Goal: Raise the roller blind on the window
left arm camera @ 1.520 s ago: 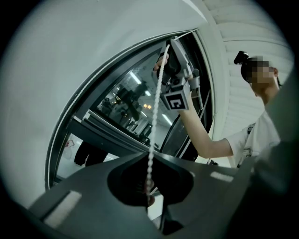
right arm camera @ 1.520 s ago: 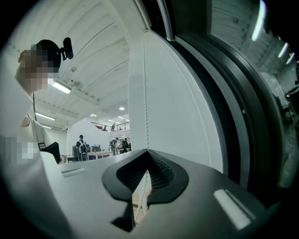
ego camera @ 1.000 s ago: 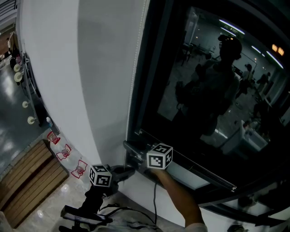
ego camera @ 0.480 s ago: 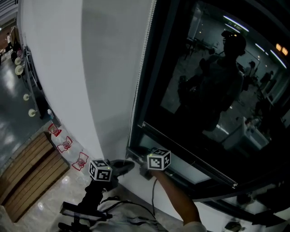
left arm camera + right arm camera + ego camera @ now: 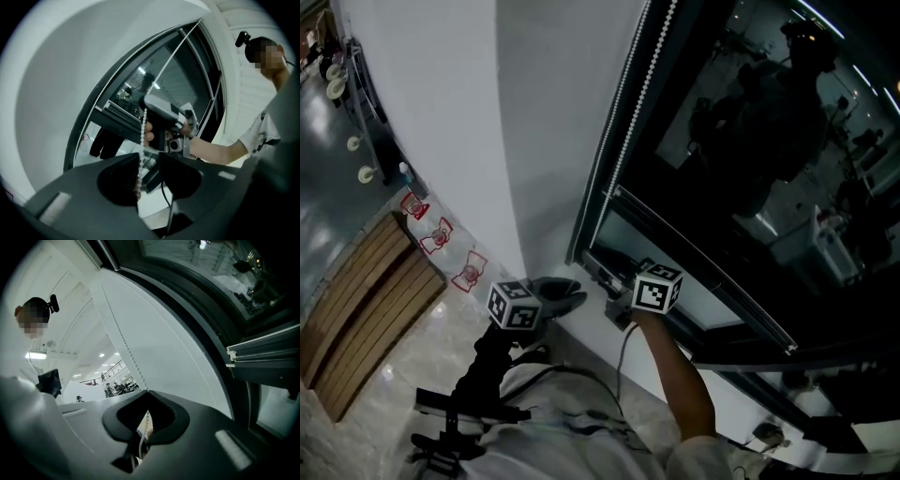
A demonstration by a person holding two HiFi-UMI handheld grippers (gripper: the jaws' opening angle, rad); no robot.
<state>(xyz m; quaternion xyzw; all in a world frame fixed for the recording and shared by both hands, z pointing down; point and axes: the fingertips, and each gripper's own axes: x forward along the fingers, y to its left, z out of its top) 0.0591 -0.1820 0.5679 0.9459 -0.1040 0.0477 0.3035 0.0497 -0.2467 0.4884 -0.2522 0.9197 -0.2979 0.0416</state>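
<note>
A white bead chain [image 5: 628, 89] hangs down the left edge of the dark window [image 5: 741, 159]. My right gripper [image 5: 614, 298] sits by the window's lower left corner. In the right gripper view its jaws [image 5: 146, 392] are shut on the chain [image 5: 123, 345], which rises from their tips. My left gripper [image 5: 572, 292] is just left of it and points toward it. In the left gripper view its jaws [image 5: 148, 157] have just been opening; the chain [image 5: 142, 136] runs loose through the gap, and the right gripper [image 5: 164, 119] shows beyond. A pale rail [image 5: 703, 272] crosses the lower part of the glass.
A white wall [image 5: 487, 122] stands left of the window frame. Wooden floor boards [image 5: 356, 319] and red-marked stickers [image 5: 441, 234] lie at the lower left. A cable [image 5: 623, 366] hangs under my right forearm. The glass reflects a person and ceiling lights.
Both grippers have come down a little at the window's lower left corner, the right one pulling the chain. The view has swung, so the chain shows longer.
</note>
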